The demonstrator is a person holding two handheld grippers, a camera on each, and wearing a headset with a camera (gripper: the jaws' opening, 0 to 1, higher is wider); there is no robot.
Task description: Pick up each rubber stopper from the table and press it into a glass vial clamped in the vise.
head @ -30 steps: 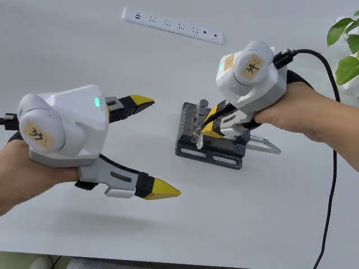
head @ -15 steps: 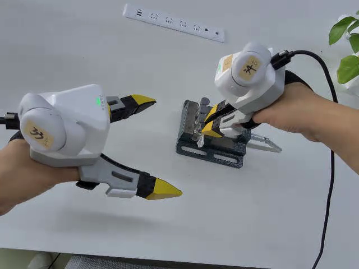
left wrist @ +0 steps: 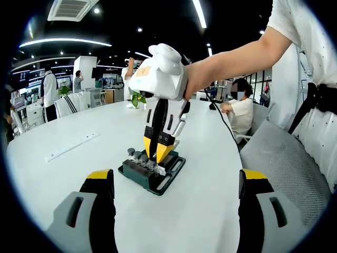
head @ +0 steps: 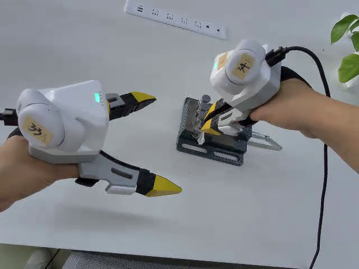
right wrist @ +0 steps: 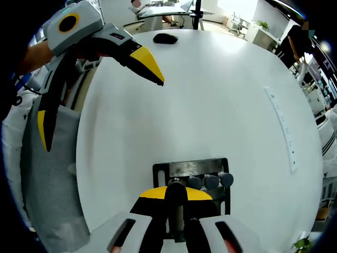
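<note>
your right hand-held gripper (head: 206, 126) stands over the vise (head: 208, 151), jaws clamped on a rubber stopper (right wrist: 176, 188) atop it; your left hand-held gripper (head: 164, 145) hovers well apart from the vise, jaws wide.

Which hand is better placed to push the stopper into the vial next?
Right. The right tongs grip a stopper directly over the vise, while the left tongs hang open off to the side.

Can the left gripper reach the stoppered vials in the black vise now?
Probably only partly: the open left gripper faces the black metal vise across bare table, but the right gripper, shut on a grey rubber stopper, covers one end of the glass vial row.
</note>
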